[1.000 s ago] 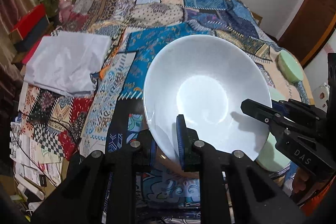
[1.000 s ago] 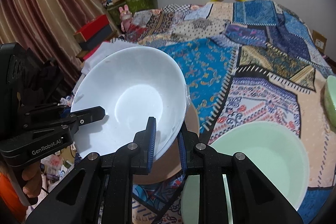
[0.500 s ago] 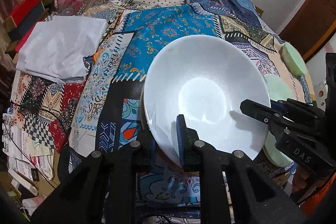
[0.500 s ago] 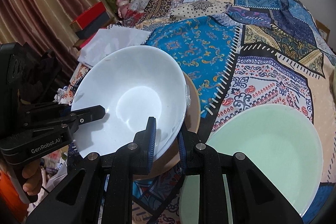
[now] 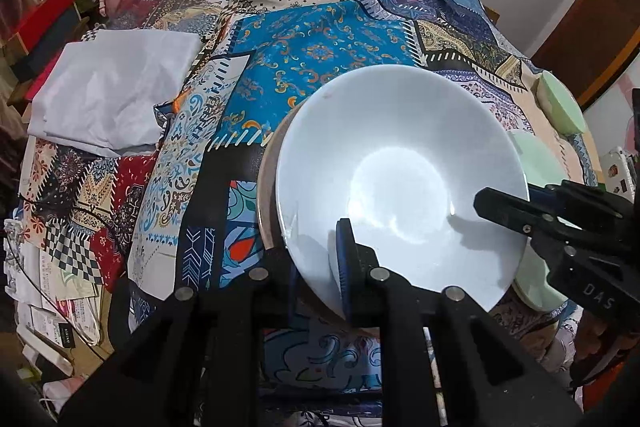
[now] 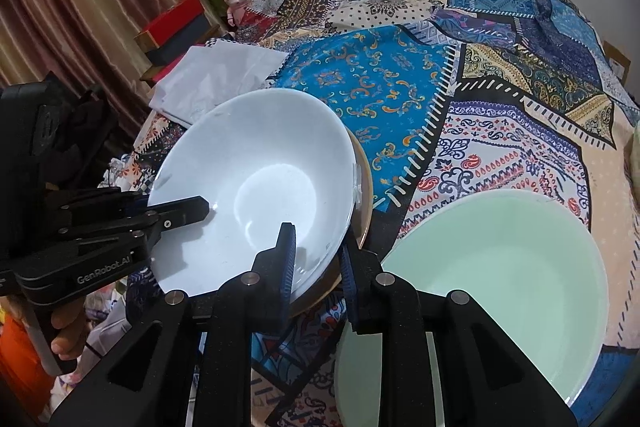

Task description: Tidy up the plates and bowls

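Gripping from both sides now — the white bowl (image 5: 400,183) has a set of tongs on each edge. The left gripper (image 5: 320,267) is pinching the near rim, one blue-padded finger inside the bowl and the other tucked under its outer wall. Over on the far side the right gripper (image 6: 316,259) bites the rim the same way, one pad (image 6: 286,255) lying inside the bowl, the other below the edge. In the left wrist view that second tool reaches in from the right, its black tip over the bowl's inner slope.

Beneath the white bowl sits a tan plate (image 6: 366,187), its brown rim peeking out along one side. Whether the bowl is resting on it or held just above, I cannot tell. Just beside the pair lies a big pale green plate (image 6: 500,267), flat on the patchwork cloth (image 6: 400,87). A small green dish (image 5: 560,103) sits farther off near the cloth's edge. Across the spread, a folded white sheet (image 5: 108,99) lies by the left side, well apart from the crockery.
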Tool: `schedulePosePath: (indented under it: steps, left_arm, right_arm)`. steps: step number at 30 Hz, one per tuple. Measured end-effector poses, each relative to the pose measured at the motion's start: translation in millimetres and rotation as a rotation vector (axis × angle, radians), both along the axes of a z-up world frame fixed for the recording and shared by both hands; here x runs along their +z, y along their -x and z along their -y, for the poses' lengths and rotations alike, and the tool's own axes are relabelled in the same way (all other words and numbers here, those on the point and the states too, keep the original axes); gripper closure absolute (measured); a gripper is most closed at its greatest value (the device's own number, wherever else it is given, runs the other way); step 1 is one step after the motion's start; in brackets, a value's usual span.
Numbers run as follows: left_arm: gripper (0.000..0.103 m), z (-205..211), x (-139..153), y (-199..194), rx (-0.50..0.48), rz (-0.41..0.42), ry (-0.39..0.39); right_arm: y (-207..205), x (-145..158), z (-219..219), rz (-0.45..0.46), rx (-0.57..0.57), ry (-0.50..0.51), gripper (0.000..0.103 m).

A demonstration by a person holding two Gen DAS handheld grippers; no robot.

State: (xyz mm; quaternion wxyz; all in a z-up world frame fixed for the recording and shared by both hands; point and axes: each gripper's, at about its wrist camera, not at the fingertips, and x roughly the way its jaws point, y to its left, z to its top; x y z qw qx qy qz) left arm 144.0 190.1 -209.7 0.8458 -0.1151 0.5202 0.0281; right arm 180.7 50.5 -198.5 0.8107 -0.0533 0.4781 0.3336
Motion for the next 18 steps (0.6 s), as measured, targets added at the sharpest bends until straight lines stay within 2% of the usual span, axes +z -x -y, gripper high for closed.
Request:
schedulePosePath:
  steps: [5, 18]
  left_arm:
    - [0.086, -1.2, -3.7, -2.0, 0.011, -0.011, -0.006]
    - [0.085, 13.5, 2.5, -13.9, -0.007, -0.038, -0.107]
  right_arm:
    - [1.7, 3.3, 4.0, 0.034, -0.015, 0.033, 0.081]
    - [1.3, 13.5, 24.1, 0.069, -0.027, -0.029, 0.08]
